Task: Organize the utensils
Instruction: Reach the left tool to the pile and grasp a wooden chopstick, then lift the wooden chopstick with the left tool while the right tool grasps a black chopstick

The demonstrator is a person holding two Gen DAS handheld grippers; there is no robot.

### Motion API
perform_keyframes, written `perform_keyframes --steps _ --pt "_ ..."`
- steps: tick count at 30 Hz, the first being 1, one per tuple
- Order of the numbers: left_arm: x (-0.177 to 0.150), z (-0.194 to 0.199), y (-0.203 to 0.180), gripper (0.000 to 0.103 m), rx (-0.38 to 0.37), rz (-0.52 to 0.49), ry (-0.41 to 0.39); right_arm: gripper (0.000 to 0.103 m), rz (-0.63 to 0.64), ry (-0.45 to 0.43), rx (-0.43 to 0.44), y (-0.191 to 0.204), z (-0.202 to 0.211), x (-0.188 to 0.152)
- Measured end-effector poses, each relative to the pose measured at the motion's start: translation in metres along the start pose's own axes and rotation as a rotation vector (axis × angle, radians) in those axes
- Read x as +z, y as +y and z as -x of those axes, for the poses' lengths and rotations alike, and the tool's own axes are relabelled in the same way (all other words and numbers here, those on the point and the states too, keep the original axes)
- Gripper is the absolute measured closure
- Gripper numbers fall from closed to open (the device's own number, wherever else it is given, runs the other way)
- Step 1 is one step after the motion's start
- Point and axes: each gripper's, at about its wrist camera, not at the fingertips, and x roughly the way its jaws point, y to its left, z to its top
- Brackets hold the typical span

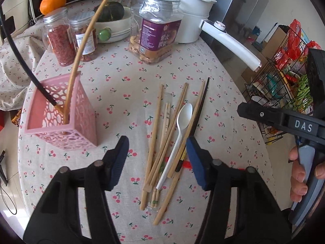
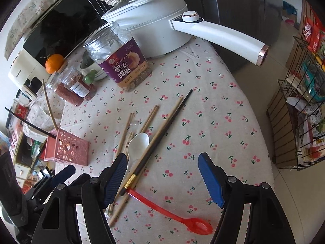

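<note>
Both grippers' fingers (image 1: 119, 154) apart, empty

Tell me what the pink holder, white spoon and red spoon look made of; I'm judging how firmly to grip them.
Pink holder: likely moulded plastic, matte, going by its uniform colour and pierced walls. White spoon: probably plastic, smooth with a slight sheen, thin and one piece. Red spoon: translucent plastic, glossy; the cloth's pattern shows faintly through it.

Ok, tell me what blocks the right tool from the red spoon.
Nothing visible. The red spoon lies flat on the cloth, its bowl bare between the right tool's open jaws; only its handle tip tucks under the chopstick pile.
</note>
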Motion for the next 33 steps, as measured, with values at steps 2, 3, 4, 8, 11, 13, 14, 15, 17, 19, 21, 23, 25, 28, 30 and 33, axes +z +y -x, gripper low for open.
perform_keyframes --steps 2,3,4,8,11,13,14,15,17,19,21,23,25,28,30,33 --pt "0.005 -0.015 0.002 0.061 -0.047 0.054 0.049 0.029 0.013 -0.003 -0.010 -0.002 0.000 0.000" --pt "0.008 -0.022 0.003 0.068 -0.061 0.072 0.072 0.028 0.020 -0.004 -0.019 -0.002 0.000 0.000" --pt "0.011 -0.030 0.002 0.072 -0.061 0.077 0.089 0.028 0.028 -0.004 -0.031 -0.003 -0.001 0.000" --pt "0.024 -0.052 0.002 0.083 0.000 0.077 0.101 0.028 0.039 0.019 -0.036 -0.005 -0.009 0.001" --pt "0.032 -0.068 0.004 0.086 0.019 0.091 0.113 0.028 0.038 0.032 -0.025 -0.007 -0.010 0.001" --pt "0.036 -0.076 0.004 0.087 0.024 0.095 0.121 0.028 0.044 0.032 -0.028 -0.008 -0.010 0.002" --pt "0.037 -0.080 0.003 0.087 0.027 0.094 0.124 0.028 0.046 0.030 -0.030 -0.008 -0.009 0.002" --pt "0.039 -0.083 0.002 0.087 0.030 0.091 0.127 0.028 0.049 0.027 -0.032 -0.009 -0.007 0.003" --pt "0.042 -0.089 0.001 0.087 0.045 0.088 0.136 0.028 0.053 0.017 -0.038 -0.011 -0.005 0.003" --pt "0.043 -0.097 0.000 0.088 0.062 0.083 0.154 0.028 0.047 0.011 -0.039 -0.014 -0.003 0.004" --pt "0.044 -0.100 -0.002 0.091 0.085 0.067 0.146 0.027 0.033 0.010 -0.034 -0.016 -0.002 0.005" --pt "0.044 -0.099 -0.005 0.094 0.105 0.050 0.141 0.027 0.025 0.012 -0.031 -0.018 -0.002 0.006" --pt "0.042 -0.096 -0.005 0.094 0.125 0.045 0.130 0.027 0.025 0.014 -0.037 -0.018 -0.002 0.006" --pt "0.041 -0.081 -0.008 0.095 0.129 0.019 0.079 0.027 0.024 0.013 -0.042 -0.019 -0.003 0.008" --pt "0.039 -0.063 -0.009 0.095 0.124 -0.001 0.038 0.027 0.018 0.012 -0.044 -0.020 -0.003 0.009" --pt "0.034 -0.033 -0.009 0.095 0.110 -0.035 -0.017 0.027 0.007 0.016 -0.050 -0.020 -0.007 0.009"
